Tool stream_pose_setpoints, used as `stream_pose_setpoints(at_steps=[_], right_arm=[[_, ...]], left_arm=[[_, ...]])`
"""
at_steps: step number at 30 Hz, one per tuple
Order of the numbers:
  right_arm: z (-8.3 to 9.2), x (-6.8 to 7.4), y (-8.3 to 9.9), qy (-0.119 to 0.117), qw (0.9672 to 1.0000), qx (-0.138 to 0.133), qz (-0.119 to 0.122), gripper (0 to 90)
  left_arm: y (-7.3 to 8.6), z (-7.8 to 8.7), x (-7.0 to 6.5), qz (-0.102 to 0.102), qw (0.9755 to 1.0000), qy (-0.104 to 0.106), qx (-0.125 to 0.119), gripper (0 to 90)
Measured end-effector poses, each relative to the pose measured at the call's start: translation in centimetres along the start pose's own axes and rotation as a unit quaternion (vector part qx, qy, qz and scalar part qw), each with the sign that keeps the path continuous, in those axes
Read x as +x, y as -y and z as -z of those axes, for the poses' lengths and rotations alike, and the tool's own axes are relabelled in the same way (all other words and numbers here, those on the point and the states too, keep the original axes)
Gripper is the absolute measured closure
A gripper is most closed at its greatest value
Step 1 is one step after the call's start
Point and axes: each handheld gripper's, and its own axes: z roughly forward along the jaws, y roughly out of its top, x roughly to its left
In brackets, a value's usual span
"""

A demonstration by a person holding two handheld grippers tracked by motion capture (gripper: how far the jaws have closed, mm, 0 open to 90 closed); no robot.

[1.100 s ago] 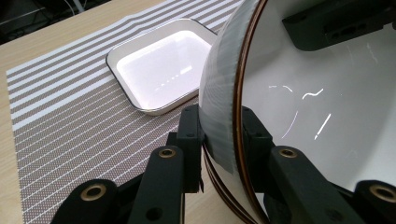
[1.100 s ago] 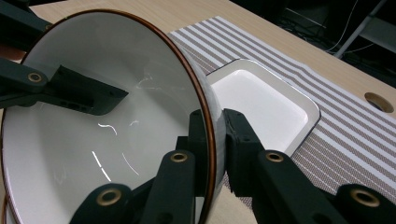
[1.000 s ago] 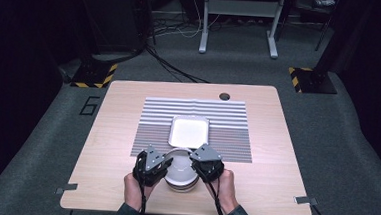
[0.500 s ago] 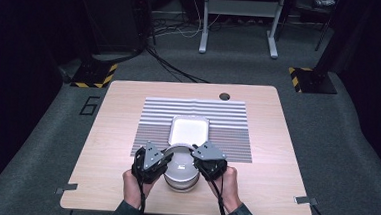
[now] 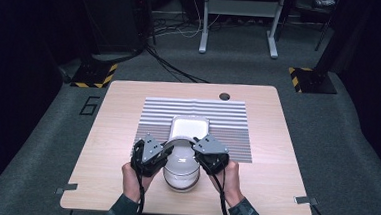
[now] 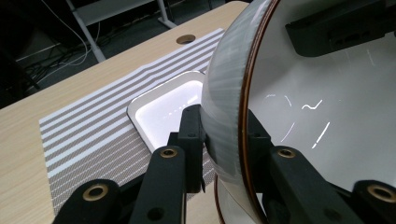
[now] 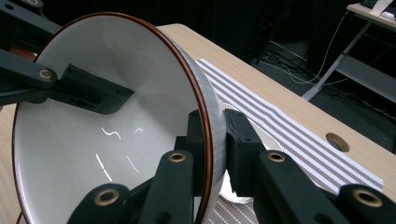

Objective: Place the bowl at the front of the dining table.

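- Since a second ago the white ceramic bowl with a brown rim [image 5: 181, 163] has come up off the tabletop's near edge, carried between both my hands.
- My left gripper [image 5: 151, 152] is clenched on its left rim wall; my right gripper [image 5: 208, 151] clamps the opposite side.
- The bowl hangs level between them, neither hand nearer.
- Just beyond lies the white rectangular tray [image 5: 189, 128] on the grey striped placemat [image 5: 227, 121], with free room around it.
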Motion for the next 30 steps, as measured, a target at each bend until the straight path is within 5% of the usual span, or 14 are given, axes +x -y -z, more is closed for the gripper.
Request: stream_pose_setpoints(at_steps=[30], right_arm=[[-1.3, -2.7, -2.8, 0.002, 0.9999, 0.011, 0.009, 81.2]], left_arm=[[-2.7, -1.5, 2.4, 0.018, 0.9997, 0.014, -0.005, 75.4]])
